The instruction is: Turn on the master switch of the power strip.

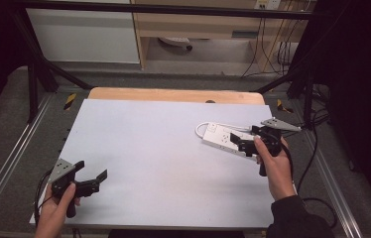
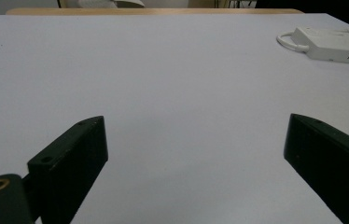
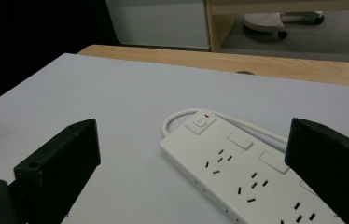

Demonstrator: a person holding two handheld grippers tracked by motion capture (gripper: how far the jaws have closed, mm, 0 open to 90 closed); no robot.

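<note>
**Inspector:** Report the state of both tongs and where the work item lies.

**Operator:** My left gripper [image 1: 90, 177] is held low over bare white table [image 1: 163, 158], jaws spread wide, nothing between them. My right gripper [image 1: 239, 141] also has its jaws well apart and empty. The power strip [image 1: 221, 139] lies flat directly ahead of and partly under the right jaws; in the right gripper view its near end runs in between them. From the left gripper it sits well apart, far ahead and off to that gripper's right.

**Inspector:** Count the items.

**Operator:** One power strip. One rocker switch [image 3: 200, 122] with a small red mark, at the end away from my right gripper. One white cord [image 3: 238, 122], looping out of that switch end and back along the far side of the body. Two grippers, one in each of the person's hands [image 1: 276, 166]. I see nothing else on the table.

**Inspector:** Your judgement on handling?

**Operator:** I judge the body to be rigid moulded plastic, light for its length, and smooth, so it may slip or pivot if pinched near one end. It should not be fragile, though I would keep the jaws off the switch. The cord is limp and will drag behind. I would take hold across the narrow width of the body, near its middle, jaws bearing on the two long side faces. Whether the cord's far end is plugged in anywhere, I cannot tell.
</note>
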